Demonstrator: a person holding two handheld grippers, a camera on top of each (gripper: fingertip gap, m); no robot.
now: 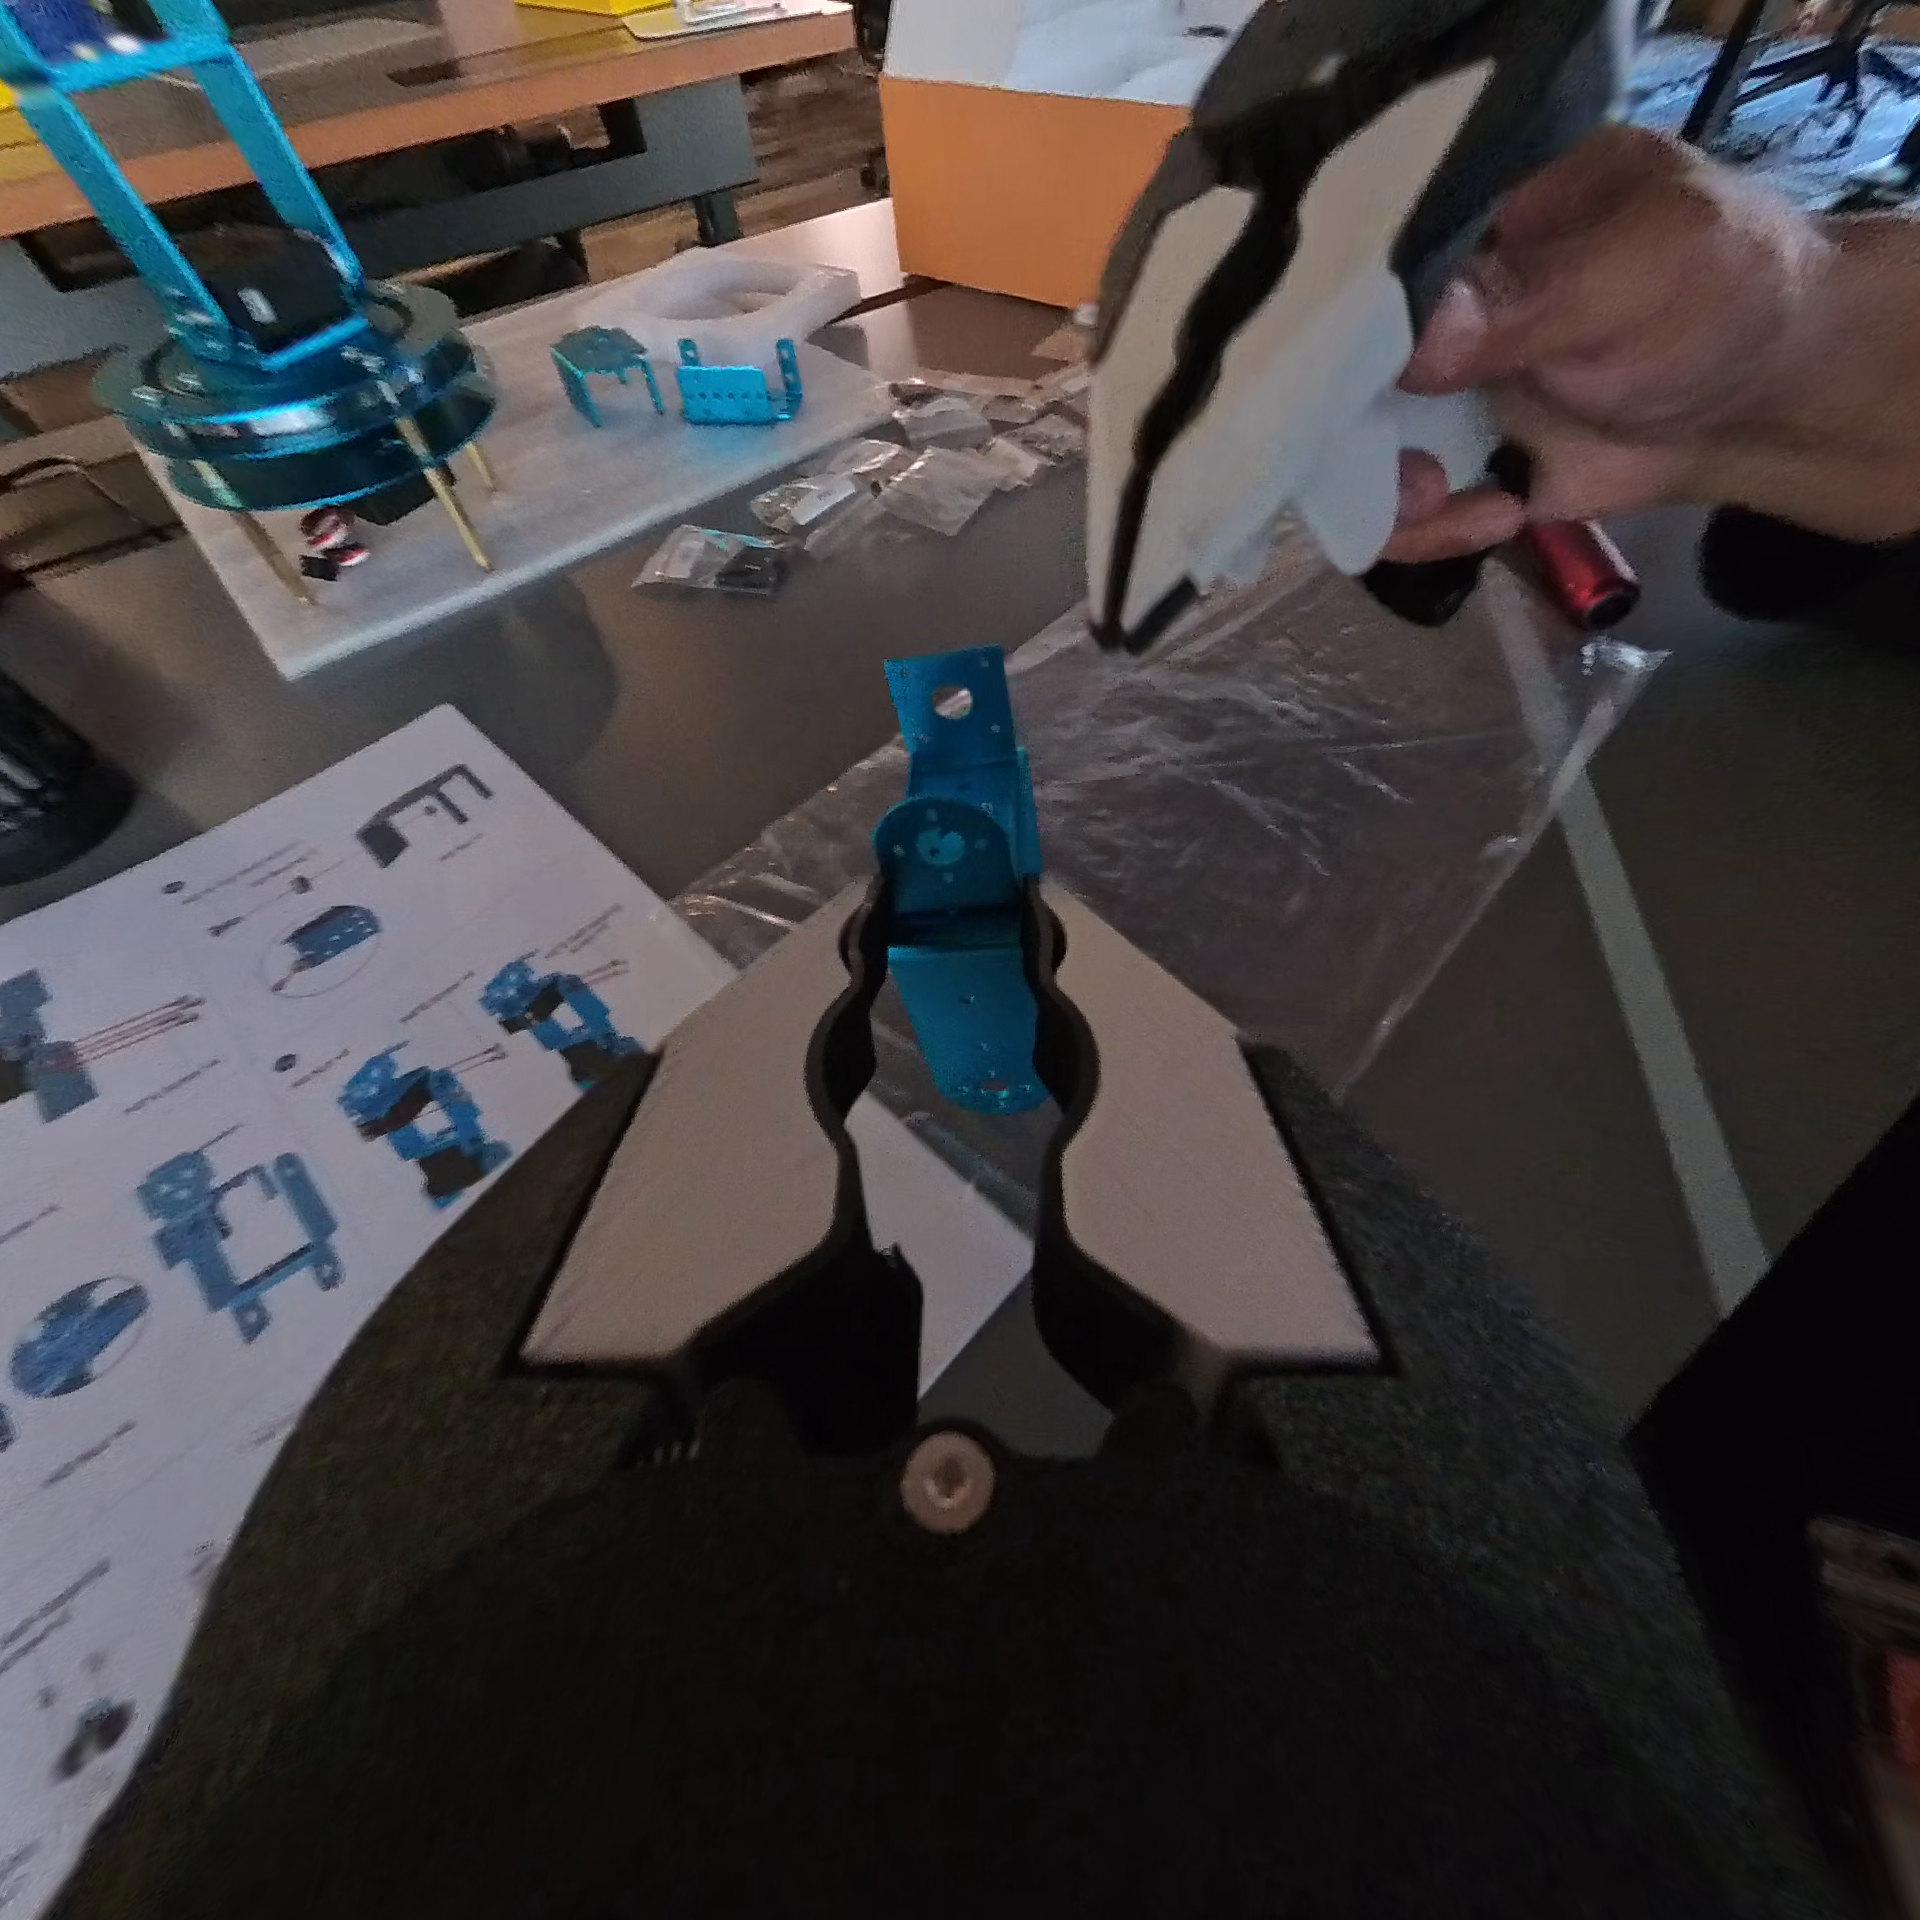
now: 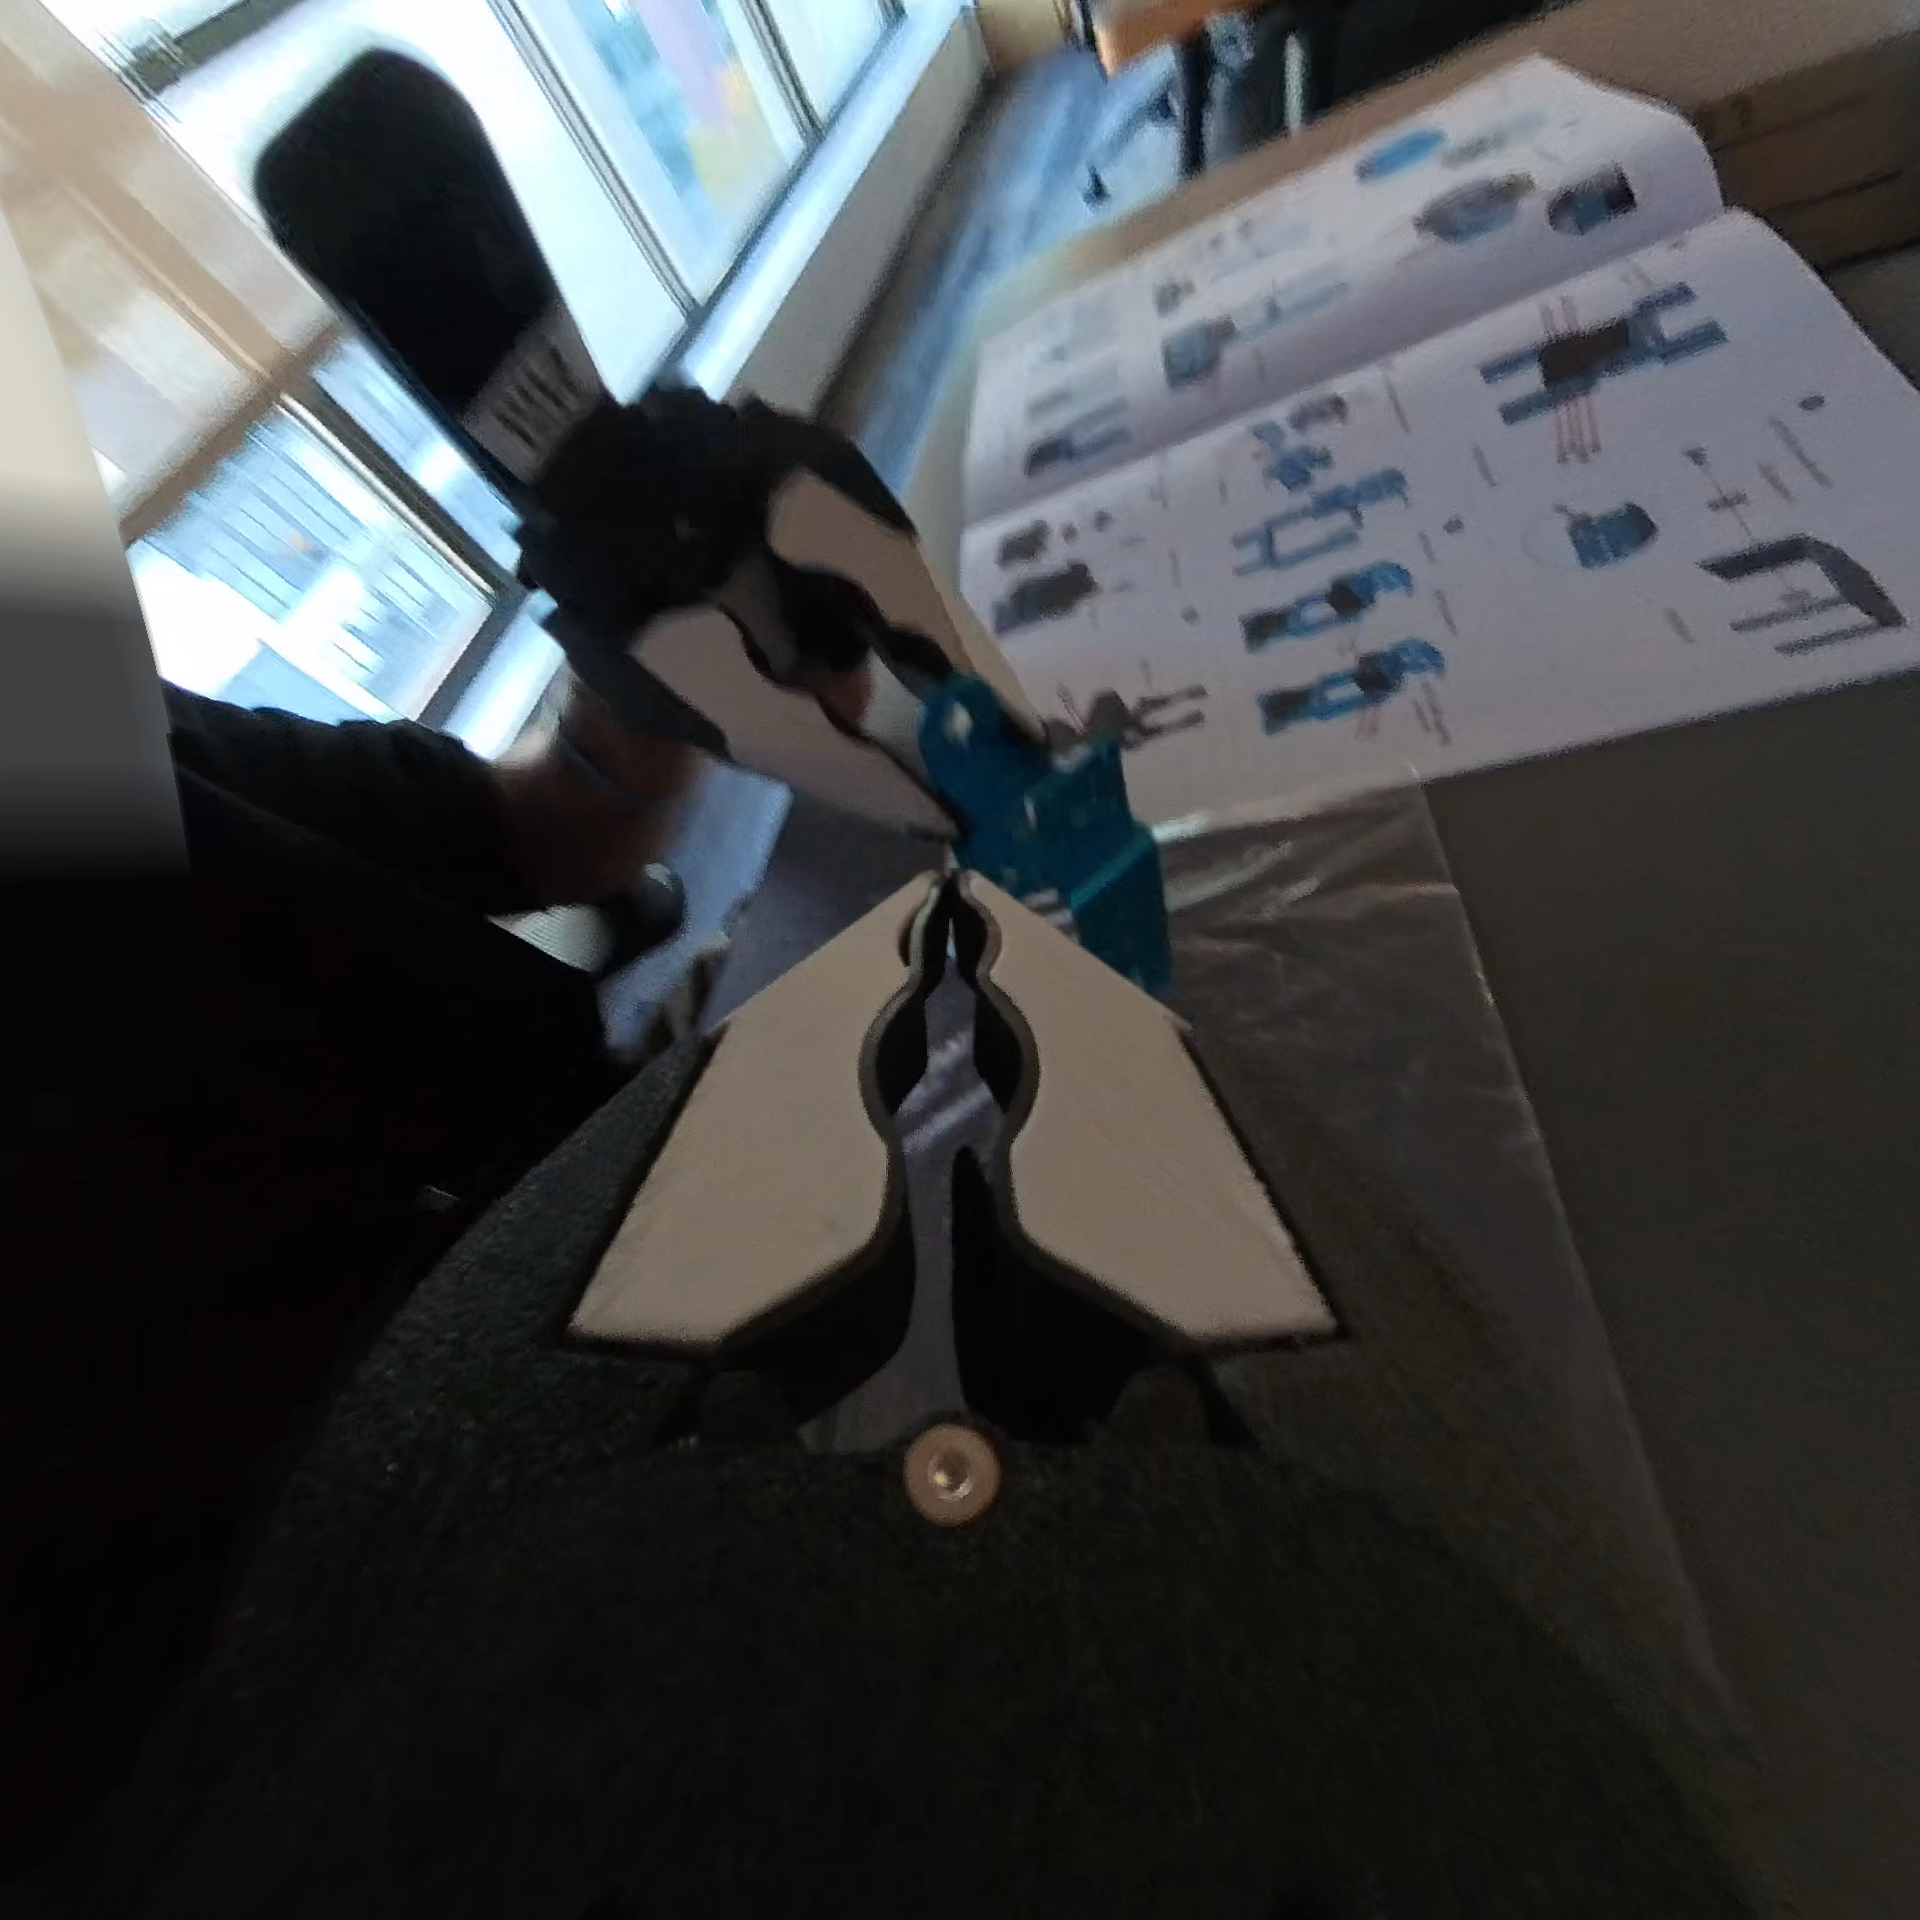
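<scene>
My left gripper is shut on a blue metal bracket with holes. The bracket stands up between the fingertips, above a clear plastic sheet on the grey table. My right gripper hangs at the upper right in a person's hand, its fingers together and empty, tips just above the plastic and right of the bracket. In the right wrist view my right gripper is shut on nothing, close below the left gripper and the blue bracket.
An open instruction sheet lies at the left. A white board carries a blue round turntable assembly and two blue brackets. Small parts bags, a red cylinder and an orange box lie behind. The left gripper's tips are roughly 5 centimeters from the right gripper's.
</scene>
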